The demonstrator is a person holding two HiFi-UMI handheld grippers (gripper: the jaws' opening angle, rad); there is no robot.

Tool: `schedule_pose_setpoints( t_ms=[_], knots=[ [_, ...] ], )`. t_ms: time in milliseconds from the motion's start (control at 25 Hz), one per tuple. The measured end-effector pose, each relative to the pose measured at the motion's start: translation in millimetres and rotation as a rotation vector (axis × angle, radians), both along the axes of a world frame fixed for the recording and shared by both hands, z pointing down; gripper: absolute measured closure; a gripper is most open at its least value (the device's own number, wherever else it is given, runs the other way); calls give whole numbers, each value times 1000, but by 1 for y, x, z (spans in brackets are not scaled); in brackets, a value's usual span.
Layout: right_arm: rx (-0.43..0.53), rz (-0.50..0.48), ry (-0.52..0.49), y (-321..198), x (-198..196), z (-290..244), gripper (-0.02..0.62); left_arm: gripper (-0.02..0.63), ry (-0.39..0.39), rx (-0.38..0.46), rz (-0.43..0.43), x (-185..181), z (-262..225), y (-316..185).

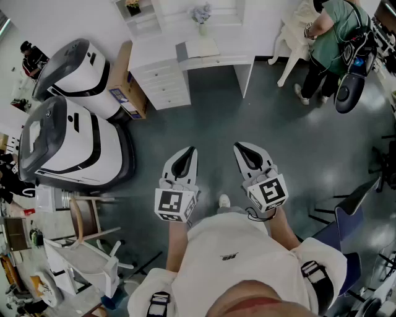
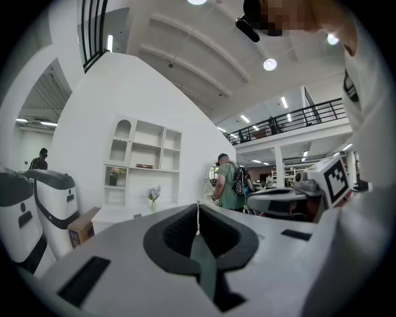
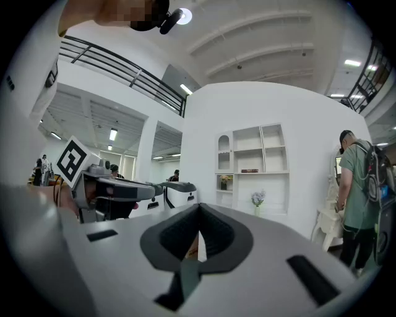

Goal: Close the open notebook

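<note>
Open notebook [image 1: 203, 47] lies flat on the white table [image 1: 158, 57] at the far end of the room, near the table's front edge; pale pages face up, too small to read any detail; a grey strip touches its left side, cannot tell whether it belongs to the notebook; a small vase of flowers [image 1: 201, 13] stands behind it, against the shelving.

Both grippers are held low in front of the person's torso, over grey floor [image 1: 278, 117], well apart from the table; both point forward toward it, side by side with a gap between them, marker cubes nearest the body.
Left gripper [image 1: 192, 150]: jaws pressed together, tips meeting, nothing between them.
Right gripper [image 1: 237, 147]: jaws likewise pressed together and empty.

Surroundings: cardboard box [image 1: 124, 83] leaning by the table's left side; two white-and-grey machines [image 1: 74, 142] further left; a person in a green shirt [image 1: 331, 37] at the right, beside a white chair [image 1: 291, 40].
</note>
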State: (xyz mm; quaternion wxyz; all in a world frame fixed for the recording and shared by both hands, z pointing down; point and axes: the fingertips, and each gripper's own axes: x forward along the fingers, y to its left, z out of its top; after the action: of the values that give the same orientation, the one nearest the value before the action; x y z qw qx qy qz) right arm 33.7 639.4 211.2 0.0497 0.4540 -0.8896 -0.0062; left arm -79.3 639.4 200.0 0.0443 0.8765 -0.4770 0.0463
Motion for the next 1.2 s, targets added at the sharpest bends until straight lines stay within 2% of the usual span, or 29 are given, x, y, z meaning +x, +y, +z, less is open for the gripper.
schedule_pose_setpoints(
  t_ms=[120, 440, 1200],
  knots=[
    [-9, 15, -21, -11, 8, -1, 600, 606, -1, -2, -2, 9, 1, -8],
    [-8, -18, -37, -34, 24, 0, 598, 606, -11, -4, -35, 26, 1, -25],
    [-6, -5, -21, -109, 26, 6, 598, 606, -21, 3, -26, 27, 11, -102]
  ],
)
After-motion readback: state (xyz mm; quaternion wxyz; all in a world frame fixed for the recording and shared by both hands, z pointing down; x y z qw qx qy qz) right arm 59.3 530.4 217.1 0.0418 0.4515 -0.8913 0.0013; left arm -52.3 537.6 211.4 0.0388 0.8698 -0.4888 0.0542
